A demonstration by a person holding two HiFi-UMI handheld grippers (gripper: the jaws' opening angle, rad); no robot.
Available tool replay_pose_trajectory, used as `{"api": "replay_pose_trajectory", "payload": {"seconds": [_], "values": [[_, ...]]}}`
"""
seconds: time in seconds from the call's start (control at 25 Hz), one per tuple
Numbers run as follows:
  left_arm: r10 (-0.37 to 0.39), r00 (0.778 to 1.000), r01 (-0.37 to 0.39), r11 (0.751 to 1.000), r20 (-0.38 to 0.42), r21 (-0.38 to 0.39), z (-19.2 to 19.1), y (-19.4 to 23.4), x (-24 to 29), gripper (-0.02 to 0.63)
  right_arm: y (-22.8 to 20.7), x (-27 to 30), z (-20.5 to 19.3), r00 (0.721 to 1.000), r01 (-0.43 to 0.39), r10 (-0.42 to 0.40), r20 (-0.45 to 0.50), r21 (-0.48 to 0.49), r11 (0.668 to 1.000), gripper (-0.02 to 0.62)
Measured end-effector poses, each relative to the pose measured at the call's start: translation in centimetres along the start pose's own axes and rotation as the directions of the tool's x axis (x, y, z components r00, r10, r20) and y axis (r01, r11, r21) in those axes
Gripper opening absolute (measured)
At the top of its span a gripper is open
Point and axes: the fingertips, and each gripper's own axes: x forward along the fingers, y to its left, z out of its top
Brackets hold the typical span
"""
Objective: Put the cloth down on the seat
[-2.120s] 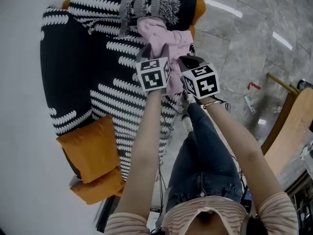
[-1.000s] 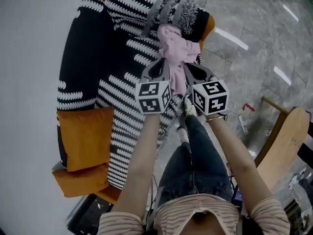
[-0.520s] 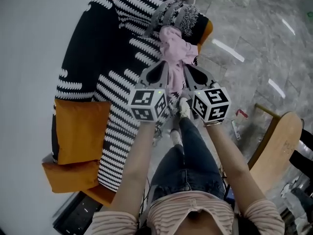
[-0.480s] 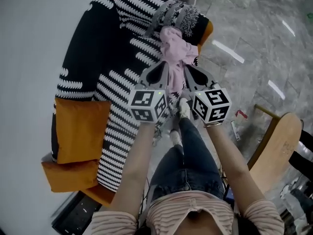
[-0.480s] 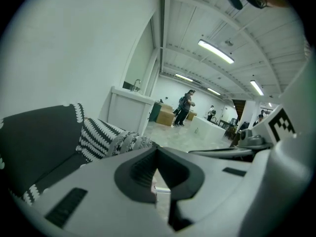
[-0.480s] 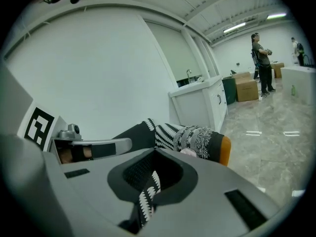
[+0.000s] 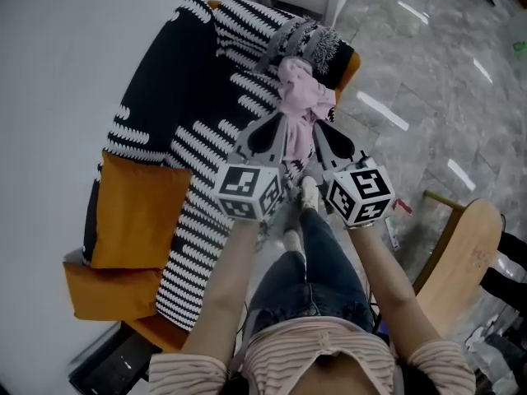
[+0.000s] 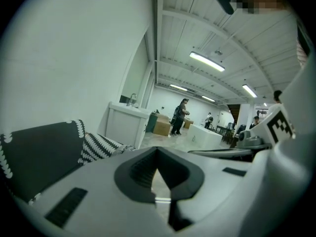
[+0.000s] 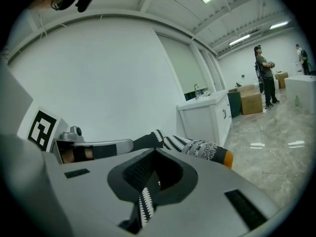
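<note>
The pink cloth (image 7: 303, 97) lies crumpled on the seat of a sofa draped in a black-and-white patterned throw (image 7: 206, 130), just below a grey fringed blanket (image 7: 309, 44). Its lower end reaches down between my two grippers in the head view. My left gripper (image 7: 276, 122) hangs above the seat's front, to the left of the cloth, and my right gripper (image 7: 323, 134) hangs to its right. In the left gripper view the left gripper (image 8: 157, 152) is shut with no cloth in it. In the right gripper view the right gripper (image 9: 155, 154) is also shut and holds nothing; only striped throw shows below it.
An orange cushion (image 7: 136, 212) sits on the sofa's near left end. A wooden chair (image 7: 461, 253) stands on the marble floor at right. A white cabinet (image 9: 207, 117) stands past the sofa's far end. A wall runs behind the sofa, and people stand far off in the hall.
Both grippers have risen and drawn back from the seat, side by side. The pink cloth has stayed where it lay beside the fringed blanket.
</note>
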Motion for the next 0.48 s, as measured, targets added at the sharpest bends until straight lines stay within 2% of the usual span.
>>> {"api": "replay_pose_trajectory", "payload": {"seconds": [0.48], "values": [[0.003,0.998,-0.004,1.000,0.067,0.004,3.3,-3.2,-7.6,0.012,3.7,-7.0,3.5,0.997,-0.015,0.020,0.073,-0.063,0.998,0.008]]}}
